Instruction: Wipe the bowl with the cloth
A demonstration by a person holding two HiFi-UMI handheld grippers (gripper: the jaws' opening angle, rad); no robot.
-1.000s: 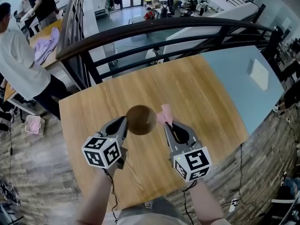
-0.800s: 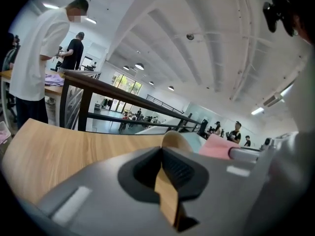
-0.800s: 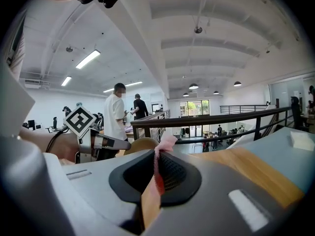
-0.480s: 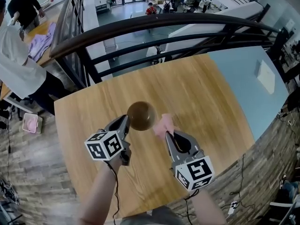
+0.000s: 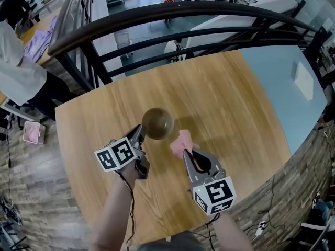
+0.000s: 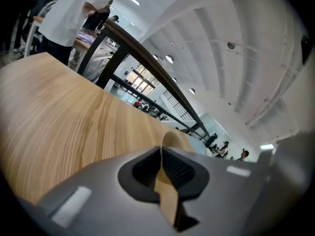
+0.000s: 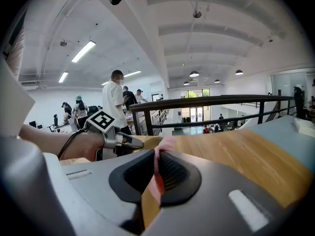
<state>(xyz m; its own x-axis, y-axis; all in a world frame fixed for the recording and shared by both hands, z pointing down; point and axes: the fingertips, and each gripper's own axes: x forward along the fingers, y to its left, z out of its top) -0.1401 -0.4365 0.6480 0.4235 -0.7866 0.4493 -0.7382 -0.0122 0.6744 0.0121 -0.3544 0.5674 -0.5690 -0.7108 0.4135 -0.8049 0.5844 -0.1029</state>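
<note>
Two tools are clamped shut: the left hand-held gripper (image 5: 139, 136) pinches the near rim of the brown bowl (image 5: 157, 123) (thin wall between its jaws), and the right hand-held gripper (image 5: 187, 151) grips the pink cloth (image 5: 180, 141) just right of the bowl, over the wooden counter (image 5: 225, 103).

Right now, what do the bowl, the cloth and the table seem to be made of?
The bowl looks like wood or bamboo: brown, thin rim, slight sheen. The cloth is soft pink fabric, crumpled in folds. The table is wood or wood-look laminate: light grain lines, smooth top.
</note>
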